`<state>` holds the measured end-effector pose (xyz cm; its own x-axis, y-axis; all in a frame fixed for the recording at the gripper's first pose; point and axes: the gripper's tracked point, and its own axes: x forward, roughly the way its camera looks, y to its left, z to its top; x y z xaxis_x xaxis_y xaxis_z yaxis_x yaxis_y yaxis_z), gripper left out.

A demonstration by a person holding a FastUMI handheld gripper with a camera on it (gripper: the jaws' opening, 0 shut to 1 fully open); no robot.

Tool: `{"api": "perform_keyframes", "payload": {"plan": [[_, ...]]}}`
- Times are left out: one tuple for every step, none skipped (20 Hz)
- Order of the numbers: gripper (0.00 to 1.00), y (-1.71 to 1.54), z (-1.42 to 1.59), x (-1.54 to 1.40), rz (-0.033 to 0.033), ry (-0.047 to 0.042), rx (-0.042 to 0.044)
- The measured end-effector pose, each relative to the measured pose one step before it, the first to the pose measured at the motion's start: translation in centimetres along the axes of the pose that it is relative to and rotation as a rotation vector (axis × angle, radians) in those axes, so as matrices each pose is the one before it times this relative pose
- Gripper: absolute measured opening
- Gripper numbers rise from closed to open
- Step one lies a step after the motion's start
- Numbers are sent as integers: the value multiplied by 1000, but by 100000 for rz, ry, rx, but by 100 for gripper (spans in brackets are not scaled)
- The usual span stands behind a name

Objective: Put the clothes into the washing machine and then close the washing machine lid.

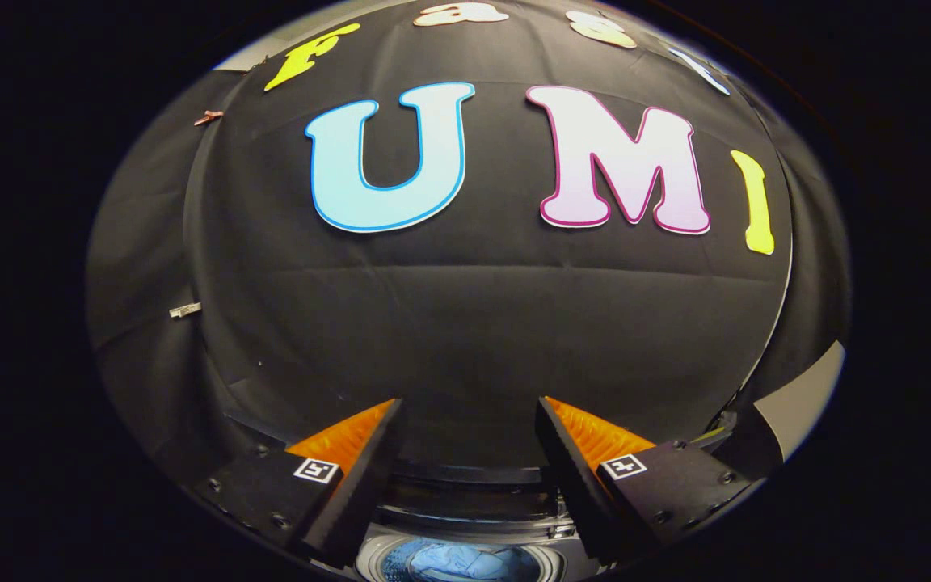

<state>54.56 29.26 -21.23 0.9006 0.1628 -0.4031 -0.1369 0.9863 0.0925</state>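
One view on file: the gripper view, reported below.
Gripper (469, 440): held high and level, aimed at the black cloth wall (465, 323) rather than down at the machine.
Fingers (352, 477): spread wide apart, with nothing between them and nothing touching either one.
Washing machine (465, 517): sits low between the two fingers and under them; its rim and dark top band run across the gap.
Tub opening: a round mouth at the foot of the view, uncovered as far as can be seen.
Clothes (457, 562): pale blue cloth lies inside the tub, crumpled, well below the fingertips.
Lid: cannot be made out for certain; the dark band just behind the opening may be part of it, standing raised.
Judged reason for pose: the cloth already lies in the tub and the fingers are empty, so the raised, open hold looks like a clearing position ahead of the lid step.
Task progress, as judged: loading appears done; closing not yet done.
Surroundings: two small clips (185, 309) pin the cloth wall on the left side; a pale panel (805, 396) shows beyond the right finger.
Obstructions: none seen between fingers and machine top; the fingers themselves hide much of the rim.
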Motion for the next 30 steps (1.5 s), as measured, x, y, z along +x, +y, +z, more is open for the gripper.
{"api": "perform_keyframes", "payload": {"plan": [[100, 95, -168, -481, -2, -180, 105], [100, 88, -238, -476, -179, -57, -325], [100, 105, -120, -463, -106, -144, -242], [100, 27, -147, -529, 35, -559, 160], [100, 41, -160, -429, 45, -669, -115], [100, 84, -164, -441, -61, -161, -273], [100, 31, -221, -435, -121, -189, 14], [100, 78, -204, -470, -244, -199, 231], [100, 29, -210, -371, -214, -465, 55], [100, 15, -185, -506, -313, -392, 149], [100, 80, -181, -561, -260, -434, 15], [100, 55, -270, -379, -185, -292, -67], [100, 92, -287, -457, -88, -15, -141], [100, 9, -297, -441, -163, -109, 93], [100, 56, -272, -443, -236, -70, -48], [100, 72, -223, -459, -142, -256, -249], [100, 28, -289, -502, -120, -159, 103], [100, -36, -314, -334, -214, 69, 163], [100, 39, -334, -377, -194, 14, -131], [100, 63, -299, -406, -153, -57, -105], [100, 21, -330, -421, -21, -198, 48], [100, 132, -322, -499, 265, -475, -190], [100, 101, -539, -544, 587, -41, 247], [100, 101, -690, -452, 441, 222, 238], [100, 24, -1076, -313, -381, 1340, -267], [99, 193, -1305, -402, 278, 2489, -823], [99, 396, -1438, -457, 918, 2736, -619], [100, 350, -908, -523, 687, 800, -999], [100, 374, -665, -874, 159, -597, -1697], [100, 266, -413, -876, -68, -688, -2214]]}}
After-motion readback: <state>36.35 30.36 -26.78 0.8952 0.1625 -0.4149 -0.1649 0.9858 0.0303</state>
